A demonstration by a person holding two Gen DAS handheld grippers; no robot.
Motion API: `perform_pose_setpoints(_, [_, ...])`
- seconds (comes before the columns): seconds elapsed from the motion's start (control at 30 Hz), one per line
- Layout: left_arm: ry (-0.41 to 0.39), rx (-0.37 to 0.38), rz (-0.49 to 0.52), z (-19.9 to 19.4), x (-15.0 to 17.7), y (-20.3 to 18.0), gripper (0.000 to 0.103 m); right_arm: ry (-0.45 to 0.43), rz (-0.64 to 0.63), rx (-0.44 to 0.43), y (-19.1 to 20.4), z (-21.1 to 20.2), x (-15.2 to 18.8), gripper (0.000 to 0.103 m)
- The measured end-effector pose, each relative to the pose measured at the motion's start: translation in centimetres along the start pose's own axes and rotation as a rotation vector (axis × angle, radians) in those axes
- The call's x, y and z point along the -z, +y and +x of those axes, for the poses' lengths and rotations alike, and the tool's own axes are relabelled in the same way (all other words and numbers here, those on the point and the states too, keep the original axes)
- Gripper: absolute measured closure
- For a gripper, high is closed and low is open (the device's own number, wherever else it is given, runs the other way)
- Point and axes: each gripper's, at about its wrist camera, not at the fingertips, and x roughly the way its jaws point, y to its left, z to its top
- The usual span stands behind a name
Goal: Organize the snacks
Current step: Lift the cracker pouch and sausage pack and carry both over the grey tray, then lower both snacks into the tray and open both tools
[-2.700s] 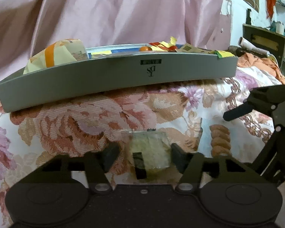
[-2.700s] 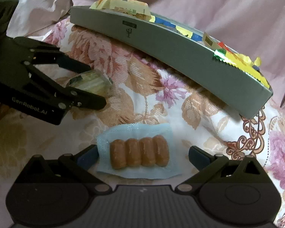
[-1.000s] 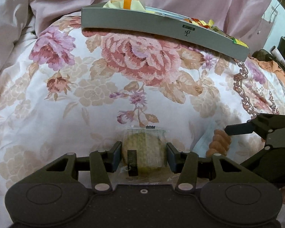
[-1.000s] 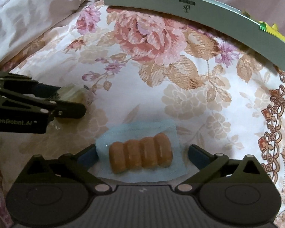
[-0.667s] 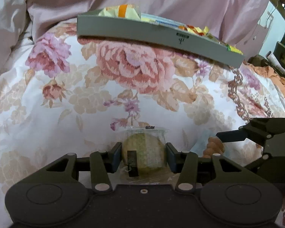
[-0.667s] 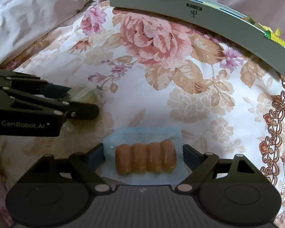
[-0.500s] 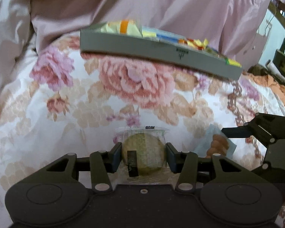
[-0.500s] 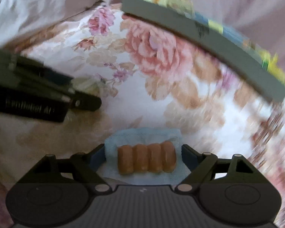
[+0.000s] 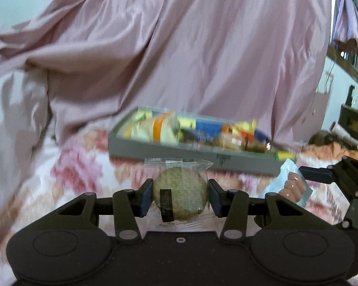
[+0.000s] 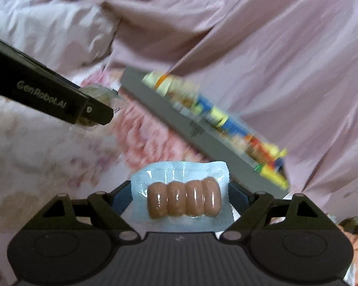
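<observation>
Both snacks have left the bedspread: left gripper (image 9: 180, 197) clamps cookie (image 9: 180, 196), right gripper (image 10: 180, 199) sausages (image 10: 183, 197).

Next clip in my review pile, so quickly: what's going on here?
A person is sorting snacks on a floral bedspread with two handheld claws. The left claw is shut on a round wrapped cake. The right claw grips a sausage pack by its edges. Both snacks are held above the bedspread, in front of a grey tray that already holds several colourful packets. Neither has gone into the tray yet.
</observation>
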Motion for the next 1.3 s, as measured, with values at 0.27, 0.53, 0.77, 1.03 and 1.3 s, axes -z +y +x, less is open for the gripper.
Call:
perform_pose_setpoints(0.27, [-0.098, 0.034, 0.022, 3.2, -5.8, -1.0, 0.053, -0.146, 0.178, 0.14, -4.0, 1.2, -3.0, 0.015])
perform_pose_setpoints(0.53, [-0.14, 0.085, 0.087, 7.9, -7.6, -0.1, 0.053, -0.213, 0.368, 0.239, -7.3, 5.3, -4.4, 0.014])
perform_pose_setpoints(0.77, [-0.148, 0.168, 0.166, 10.2, -6.5, 0.9, 0.053, -0.202, 0.383, 0.246, -6.5, 8.1, -4.1, 0.014])
perform_pose_setpoints(1.03, [-0.146, 0.208, 0.176, 11.7, -5.5, 1.1, 0.053, -0.151, 0.379, 0.235, -5.7, 10.4, -4.0, 0.014])
perform_pose_setpoints(1.3, [-0.125, 0.21, 0.164, 12.6, -5.5, 1.4, 0.053, -0.131, 0.382, 0.227, -5.6, 11.0, -4.0, 0.014])
